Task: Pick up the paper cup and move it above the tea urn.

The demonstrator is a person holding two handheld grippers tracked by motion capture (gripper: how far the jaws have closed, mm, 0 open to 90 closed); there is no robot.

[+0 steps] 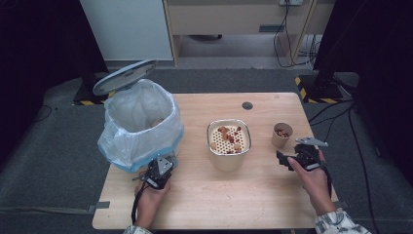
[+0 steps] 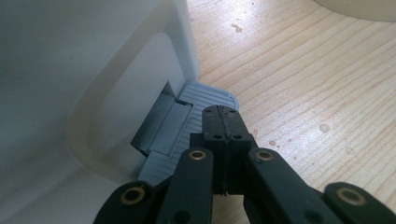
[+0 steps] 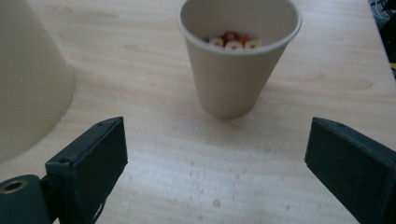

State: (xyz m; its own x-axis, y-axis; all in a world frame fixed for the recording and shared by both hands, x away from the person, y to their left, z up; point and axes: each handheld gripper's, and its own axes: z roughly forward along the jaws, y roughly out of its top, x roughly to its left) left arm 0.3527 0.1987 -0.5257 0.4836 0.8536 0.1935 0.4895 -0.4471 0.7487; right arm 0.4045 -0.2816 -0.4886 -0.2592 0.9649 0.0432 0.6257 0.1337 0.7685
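On the wooden table, the person's right gripper is hovering just short of a small paper cup, which is standing upright near the table's right edge. Seen in the right gripper view, the cup is sitting straight ahead and a little beyond the two black jaws, centred in the gap between them but not yet inside it; the jaws are standing wide apart with nothing between them, and neither one is touching the cup. Ring-shaped cereal pieces, pale and reddish, are lying in the bottom of it. To the cup's left, a cream container with a perforated insert is holding more of the same pieces, and its curved wall is showing at the left of the right gripper view. Over at the table's left, the left gripper is resting at the foot of a white pedal bin lined with a plastic bag, its grey lid tilted open behind. In the left gripper view the jaws are pressed fully together, empty, and their tips are bearing down on the bin's ribbed grey pedal, just beside the bin's white wall.
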